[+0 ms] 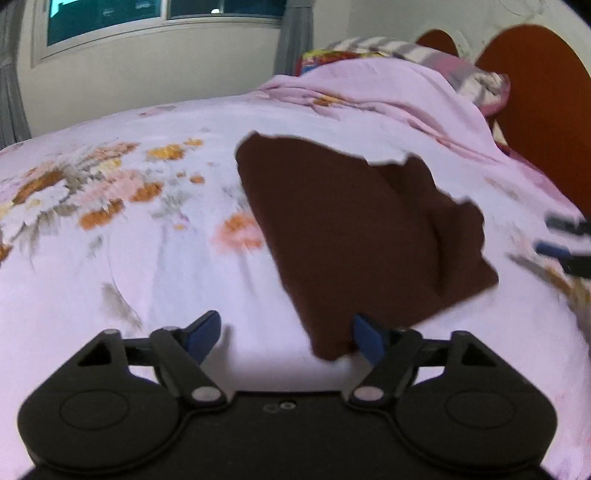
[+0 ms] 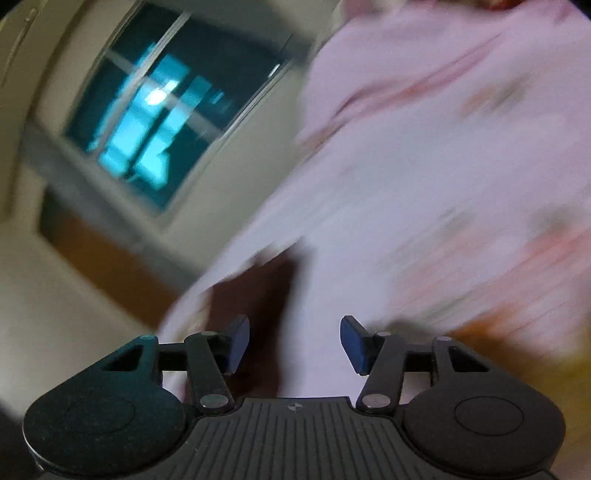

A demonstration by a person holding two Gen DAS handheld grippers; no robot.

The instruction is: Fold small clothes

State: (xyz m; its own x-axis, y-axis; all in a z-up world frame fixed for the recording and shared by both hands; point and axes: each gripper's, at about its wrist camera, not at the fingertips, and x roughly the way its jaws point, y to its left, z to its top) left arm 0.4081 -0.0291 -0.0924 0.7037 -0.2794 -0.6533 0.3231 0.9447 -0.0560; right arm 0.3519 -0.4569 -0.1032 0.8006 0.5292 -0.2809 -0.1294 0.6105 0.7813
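Observation:
A dark brown folded garment [image 1: 351, 229] lies flat on the pink floral bed sheet [image 1: 129, 258]. My left gripper [image 1: 286, 325] hangs just above the sheet at the garment's near corner. It is open, and that corner lies just inside its right fingertip [image 1: 364, 332] without being pinched. My right gripper's blue-tipped fingers [image 1: 565, 240] show at the right edge, past the garment's right side. The right wrist view is blurred and tilted. There my right gripper [image 2: 294, 326] is open, with the brown garment [image 2: 266, 295] beyond its left finger and nothing gripped.
A rumpled pink blanket [image 1: 388, 92] and striped pillows [image 1: 436, 55] are heaped at the bed's far right, against an orange headboard [image 1: 535, 92]. A window [image 1: 166, 14] and a grey curtain [image 1: 295, 33] line the far wall. Beside the bed is a floor strip [image 2: 103, 258].

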